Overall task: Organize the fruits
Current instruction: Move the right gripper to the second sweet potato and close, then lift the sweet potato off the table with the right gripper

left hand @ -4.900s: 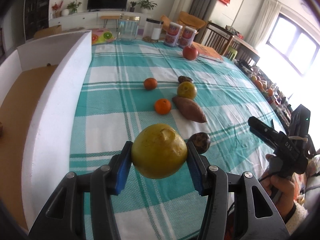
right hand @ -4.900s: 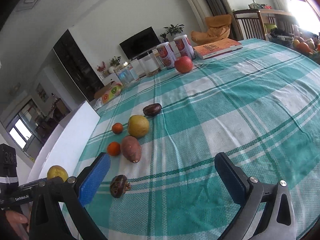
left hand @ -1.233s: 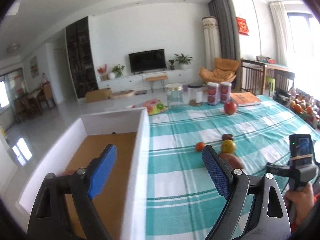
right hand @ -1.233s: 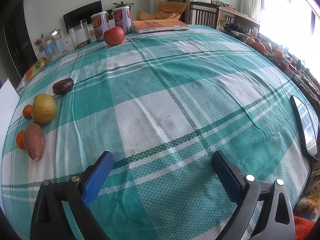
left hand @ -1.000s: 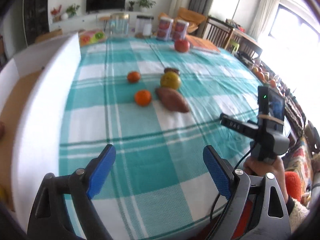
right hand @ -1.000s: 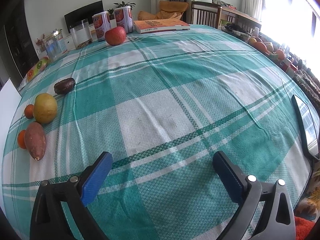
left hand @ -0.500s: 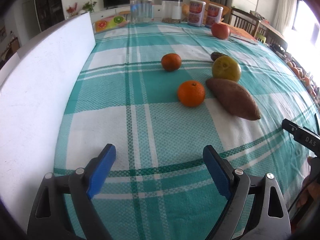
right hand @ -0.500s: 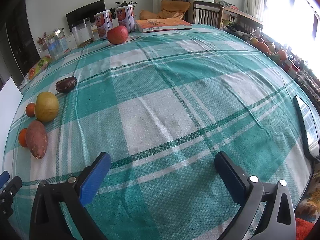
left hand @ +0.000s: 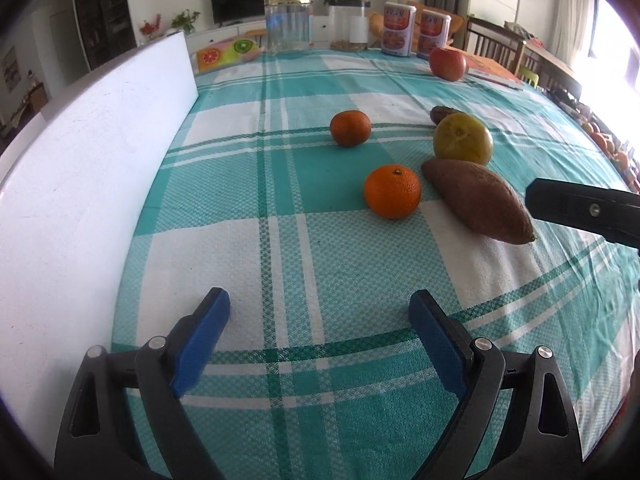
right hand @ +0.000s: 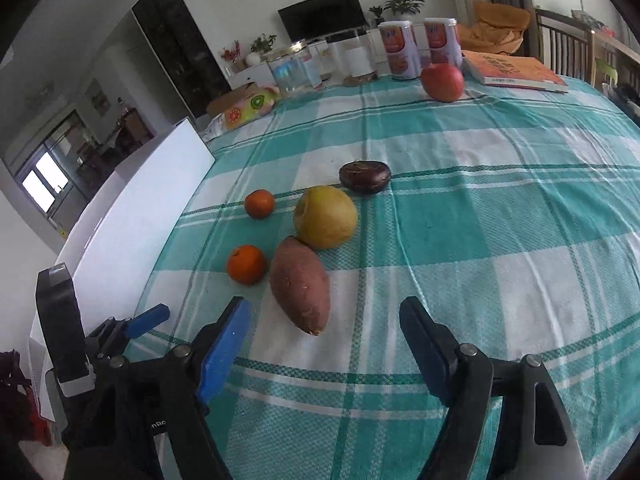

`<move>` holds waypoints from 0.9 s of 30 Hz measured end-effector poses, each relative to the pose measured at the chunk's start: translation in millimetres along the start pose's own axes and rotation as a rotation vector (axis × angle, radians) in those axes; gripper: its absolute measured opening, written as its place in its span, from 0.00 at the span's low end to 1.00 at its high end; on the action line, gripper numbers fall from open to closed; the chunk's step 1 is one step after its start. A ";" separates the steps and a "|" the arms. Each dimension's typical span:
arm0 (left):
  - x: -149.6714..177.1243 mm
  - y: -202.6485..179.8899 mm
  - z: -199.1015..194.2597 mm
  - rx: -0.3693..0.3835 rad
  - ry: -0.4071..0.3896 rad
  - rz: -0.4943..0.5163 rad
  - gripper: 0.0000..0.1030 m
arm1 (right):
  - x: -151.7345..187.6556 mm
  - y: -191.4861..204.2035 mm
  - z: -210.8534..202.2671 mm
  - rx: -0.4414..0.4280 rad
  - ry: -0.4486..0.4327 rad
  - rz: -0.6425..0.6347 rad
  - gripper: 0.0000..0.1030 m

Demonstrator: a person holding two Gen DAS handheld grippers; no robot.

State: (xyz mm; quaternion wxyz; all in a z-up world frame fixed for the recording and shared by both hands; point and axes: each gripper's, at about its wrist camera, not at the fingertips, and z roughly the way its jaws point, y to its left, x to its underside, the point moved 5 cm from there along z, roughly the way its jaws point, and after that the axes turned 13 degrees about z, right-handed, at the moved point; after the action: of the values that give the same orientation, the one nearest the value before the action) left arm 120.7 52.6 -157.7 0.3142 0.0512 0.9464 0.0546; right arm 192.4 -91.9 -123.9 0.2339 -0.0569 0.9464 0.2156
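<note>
On the teal checked tablecloth lie a near orange (left hand: 393,191) (right hand: 246,263), a far orange (left hand: 350,128) (right hand: 259,203), a sweet potato (left hand: 478,201) (right hand: 301,289), a yellow fruit (left hand: 463,139) (right hand: 325,216), a dark fruit (left hand: 442,113) (right hand: 365,176) and a red apple (left hand: 447,63) (right hand: 442,76). My left gripper (left hand: 318,334) is open and empty, low over the cloth short of the near orange. My right gripper (right hand: 325,338) is open and empty, just short of the sweet potato's near end.
A white box wall (left hand: 88,184) (right hand: 132,216) runs along the table's left side. At the far end stand a glass jar (left hand: 288,24), a second jar (left hand: 352,24), two cans (left hand: 416,32), a book (right hand: 516,70) and a fruit-print pack (left hand: 228,50).
My left gripper has come lower and closer to the near orange. My right gripper has swung left to face the fruit group, now close to the sweet potato. Both stay open.
</note>
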 end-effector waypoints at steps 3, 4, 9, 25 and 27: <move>0.1 -0.1 -0.2 0.000 0.000 0.000 0.91 | -5.8 18.0 28.1 0.075 0.091 -0.109 0.59; 0.1 -0.2 -0.1 0.000 0.000 0.000 0.91 | -5.7 20.0 37.8 0.099 0.125 -0.126 0.53; 0.1 0.0 -0.1 0.000 0.000 0.000 0.91 | 1.4 19.0 49.5 0.122 0.166 -0.108 0.40; -0.1 0.1 0.0 0.001 0.000 0.000 0.91 | 55.5 -60.3 -32.8 0.203 -0.096 0.139 0.40; -0.1 0.1 0.0 0.001 0.000 0.001 0.91 | 55.7 -67.6 -28.8 0.212 -0.138 0.156 0.41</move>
State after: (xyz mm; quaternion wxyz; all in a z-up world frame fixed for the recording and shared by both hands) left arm 120.8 52.7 -157.5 0.3142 0.0517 0.9464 0.0543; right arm 145.2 -165.7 -152.7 0.2856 0.0567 0.9470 0.1355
